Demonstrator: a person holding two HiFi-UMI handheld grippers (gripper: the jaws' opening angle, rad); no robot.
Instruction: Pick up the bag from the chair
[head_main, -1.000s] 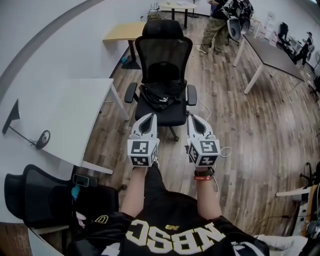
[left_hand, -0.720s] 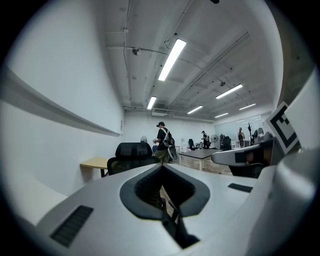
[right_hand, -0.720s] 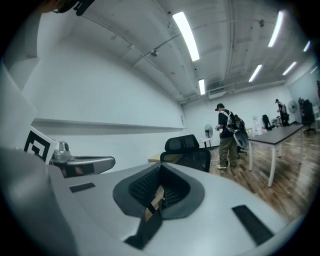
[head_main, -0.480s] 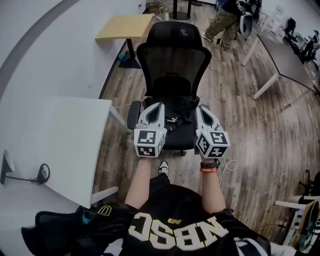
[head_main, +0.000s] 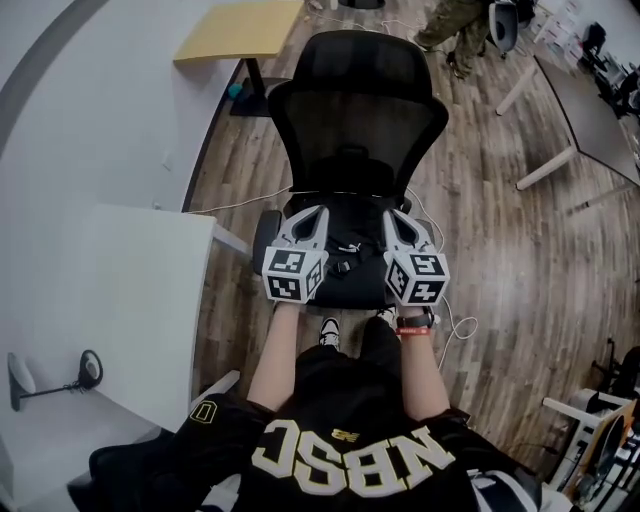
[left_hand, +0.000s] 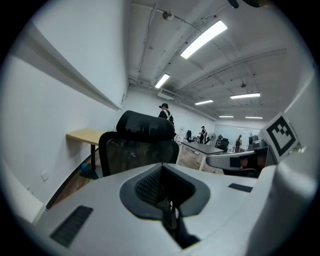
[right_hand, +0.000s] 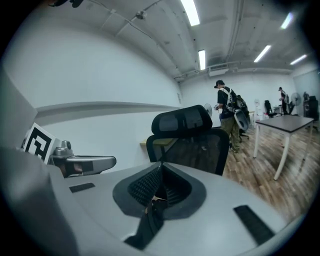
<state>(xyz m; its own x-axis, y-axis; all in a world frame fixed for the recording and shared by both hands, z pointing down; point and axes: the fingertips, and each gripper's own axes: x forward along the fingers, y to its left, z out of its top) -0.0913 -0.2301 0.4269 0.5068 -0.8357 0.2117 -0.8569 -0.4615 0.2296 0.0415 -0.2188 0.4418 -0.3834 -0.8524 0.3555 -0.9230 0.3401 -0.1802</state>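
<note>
A black bag (head_main: 347, 250) lies on the seat of a black mesh office chair (head_main: 358, 110), mostly hidden between and under my two grippers. My left gripper (head_main: 318, 211) hangs over the seat's left side, jaws pressed together to a point, nothing in them. My right gripper (head_main: 390, 214) hangs over the seat's right side, shut the same way. In the left gripper view the closed jaws (left_hand: 162, 167) point at the chair's backrest (left_hand: 140, 150). The right gripper view shows its shut jaws (right_hand: 161, 167) before the same chair (right_hand: 192, 145). Neither gripper view shows the bag.
A white desk (head_main: 140, 300) stands close at the left, a wooden table (head_main: 240, 28) beyond it. A grey table (head_main: 590, 95) is at the right. A person (head_main: 455, 25) stands behind the chair. A white cable (head_main: 455, 325) loops on the wood floor.
The chair has come much closer. Both grippers have gone forward from short of the seat to over it, either side of the bag, and stayed shut.
</note>
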